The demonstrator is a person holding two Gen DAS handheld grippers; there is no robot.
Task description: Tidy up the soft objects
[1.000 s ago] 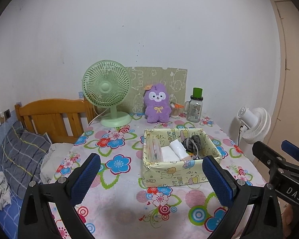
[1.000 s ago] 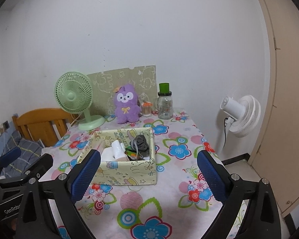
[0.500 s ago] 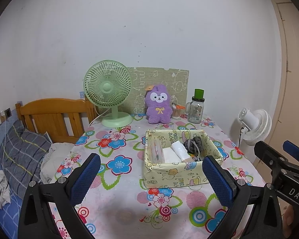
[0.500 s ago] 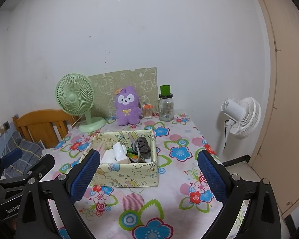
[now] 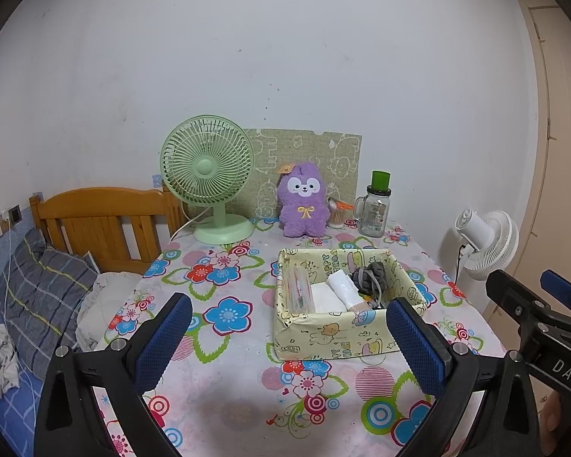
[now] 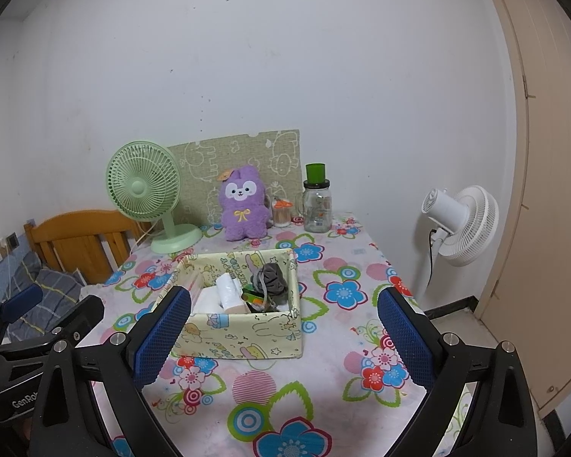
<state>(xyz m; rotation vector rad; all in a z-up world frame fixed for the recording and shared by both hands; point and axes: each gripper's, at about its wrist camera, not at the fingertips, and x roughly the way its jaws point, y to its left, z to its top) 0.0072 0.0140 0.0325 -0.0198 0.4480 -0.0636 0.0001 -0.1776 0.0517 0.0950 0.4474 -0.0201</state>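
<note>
A purple plush toy (image 5: 303,201) (image 6: 243,204) sits upright at the back of the flowered table, against a green patterned board. In front of it stands a pale yellow cartoon-print box (image 5: 346,337) (image 6: 243,333) holding a grey soft bundle (image 5: 369,273) (image 6: 272,281), a white roll (image 5: 342,284) (image 6: 227,288) and other small items. My left gripper (image 5: 290,342) is open above the table's near edge, empty, with the box just beyond its right finger. My right gripper (image 6: 283,341) is open and empty too, with the box behind its left finger.
A green desk fan (image 5: 209,175) stands back left, a glass jar with a green lid (image 5: 375,209) back right beside a small cup of sticks (image 5: 337,215). A white floor fan (image 6: 462,224) is right of the table; a wooden headboard (image 5: 102,221) and bedding lie left.
Both grippers have drawn back and risen slightly, so the box and table sit a little lower and farther in each view. Neither gripper's opening has changed.
</note>
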